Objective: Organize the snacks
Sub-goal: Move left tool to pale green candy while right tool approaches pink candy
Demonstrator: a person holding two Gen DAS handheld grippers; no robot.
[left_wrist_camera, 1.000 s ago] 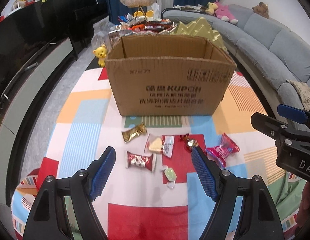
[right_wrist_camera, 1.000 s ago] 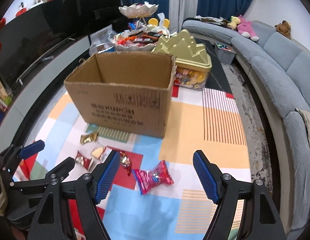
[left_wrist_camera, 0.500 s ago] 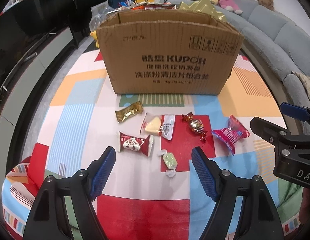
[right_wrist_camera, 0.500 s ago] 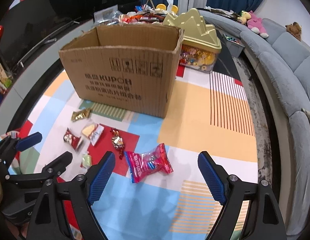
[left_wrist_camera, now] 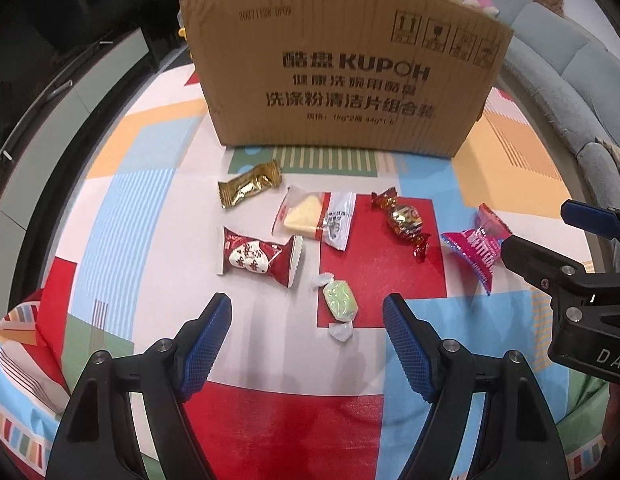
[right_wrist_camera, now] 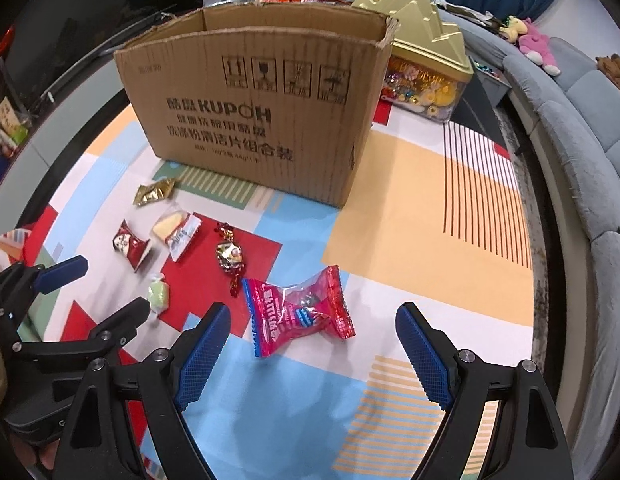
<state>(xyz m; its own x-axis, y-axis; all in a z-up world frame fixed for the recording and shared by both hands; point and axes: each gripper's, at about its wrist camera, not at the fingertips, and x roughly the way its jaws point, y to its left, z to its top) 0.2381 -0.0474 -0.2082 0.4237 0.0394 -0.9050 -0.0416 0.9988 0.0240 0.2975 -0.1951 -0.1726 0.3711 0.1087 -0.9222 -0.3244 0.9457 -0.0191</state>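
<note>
Pink snack packet (right_wrist_camera: 300, 312) between right claw (right_wrist_camera: 313, 354) jaws

The right gripper (left_wrist_camera: 557, 240) hides part of the pink snack packet (left_wrist_camera: 475, 246); the cardboard box's (left_wrist_camera: 345, 76) inside is hidden.

Even, bright indoor light falls on the patterned mat (left_wrist_camera: 150, 184), shadows soft, while fisheye curvature bends edges and black vignetting fills corners from twelve to six o'clock.
</note>
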